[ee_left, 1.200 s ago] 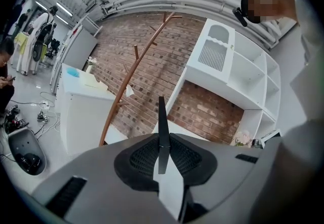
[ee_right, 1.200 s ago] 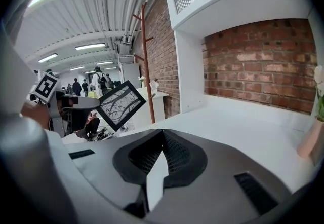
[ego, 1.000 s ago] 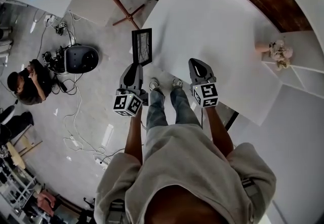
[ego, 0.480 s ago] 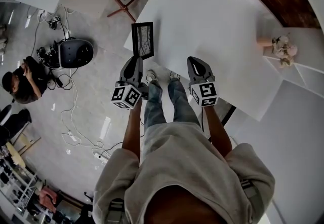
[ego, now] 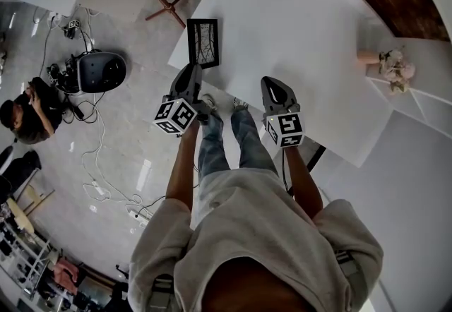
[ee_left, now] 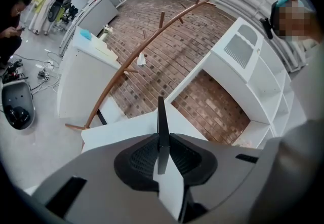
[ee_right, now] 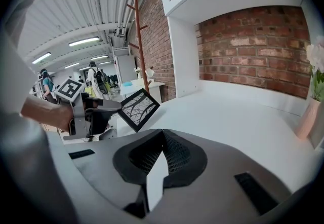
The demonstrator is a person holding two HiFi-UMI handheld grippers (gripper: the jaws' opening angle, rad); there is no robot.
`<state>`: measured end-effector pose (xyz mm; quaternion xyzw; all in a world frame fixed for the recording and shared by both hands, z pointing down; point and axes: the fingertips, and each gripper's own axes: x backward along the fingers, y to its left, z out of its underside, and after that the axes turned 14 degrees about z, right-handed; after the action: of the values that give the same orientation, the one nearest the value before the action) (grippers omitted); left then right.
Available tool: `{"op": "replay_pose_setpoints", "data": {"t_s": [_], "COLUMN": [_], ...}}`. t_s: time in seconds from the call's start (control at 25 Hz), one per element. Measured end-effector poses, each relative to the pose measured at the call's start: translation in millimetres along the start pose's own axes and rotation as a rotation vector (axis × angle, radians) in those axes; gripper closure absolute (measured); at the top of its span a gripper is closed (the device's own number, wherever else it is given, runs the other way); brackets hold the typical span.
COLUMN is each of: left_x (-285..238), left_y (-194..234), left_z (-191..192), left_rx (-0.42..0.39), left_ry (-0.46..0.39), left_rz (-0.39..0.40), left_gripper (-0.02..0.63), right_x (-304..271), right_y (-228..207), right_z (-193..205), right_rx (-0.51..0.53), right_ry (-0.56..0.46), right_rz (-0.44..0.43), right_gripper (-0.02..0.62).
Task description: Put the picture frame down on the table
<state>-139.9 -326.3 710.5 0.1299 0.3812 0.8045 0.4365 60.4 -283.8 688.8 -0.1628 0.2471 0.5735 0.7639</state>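
Grey and closest to you, your right gripper (ego: pixel 273 87) hangs just over the near edge of the white desk (ego: pixel 304 14). Its fingers are pressed together with nothing between them. Your left gripper (ego: pixel 193 70) is at the desk's near left corner, its fingers pinching the frame (ego: pixel 203 42) by its lower edge.

In your left gripper view the frame runs edge-on, a thin black strip rising from between the pads. Your right gripper view shows it tilted over that corner, one corner lowest, with dark branching lines on a pale ground inside the black border. It isn't lying flat, and you can't tell whether it touches the desk.

Toward the desk's far right side a pink vase (ego: pixel 385 65) of pale flowers stands next to white shelves (ego: pixel 417 102). A brick wall (ee_right: pixel 253 50) runs behind the desk, and a wooden coat rack (ee_left: pixel 147 45) stands past its left end.
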Motion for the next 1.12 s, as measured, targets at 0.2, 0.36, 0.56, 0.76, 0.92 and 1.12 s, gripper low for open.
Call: {"op": "replay_pose_setpoints", "data": {"t_s": [0.2,0.36,0.56,0.76,0.92,1.12], "left_x": [-14.3,-15.4,-17.0,-19.6,-20.9,-25.8], "left_y": [7.0,18.1,29.0,31.9,31.9,30.6], "left_z": [5.0,7.1,10.4,15.6,18.0,30.4], "left_rx": [0.081,0.182,0.420,0.425,0.330,0.087], "left_ry": [-0.016,-0.062,-0.158,-0.125,-0.047,0.154], "left_rz": [0.020,0.015,0.055,0.066,0.021,-0.043], "left_gripper": [0.531,0.531,0.529,0.529,0.529,0.475], "right_x": [-1.1,-1.2,-2.5,-4.5,-2.7,-2.3], "right_y": [-6.0,-6.5,-4.7,-0.6,0.0,0.7], "right_z": [1.7,2.1,0.3,-0.2,-0.5,-1.4], "right_rx": [-0.001,0.001,0.001,0.005,0.015,0.015], "right_ry": [0.003,0.007,0.007,0.010,0.009,0.007], "right_rz": [0.005,0.004,-0.002,-0.008,-0.005,-0.009], "right_gripper": [0.571,0.571,0.571,0.571,0.571,0.571]}}
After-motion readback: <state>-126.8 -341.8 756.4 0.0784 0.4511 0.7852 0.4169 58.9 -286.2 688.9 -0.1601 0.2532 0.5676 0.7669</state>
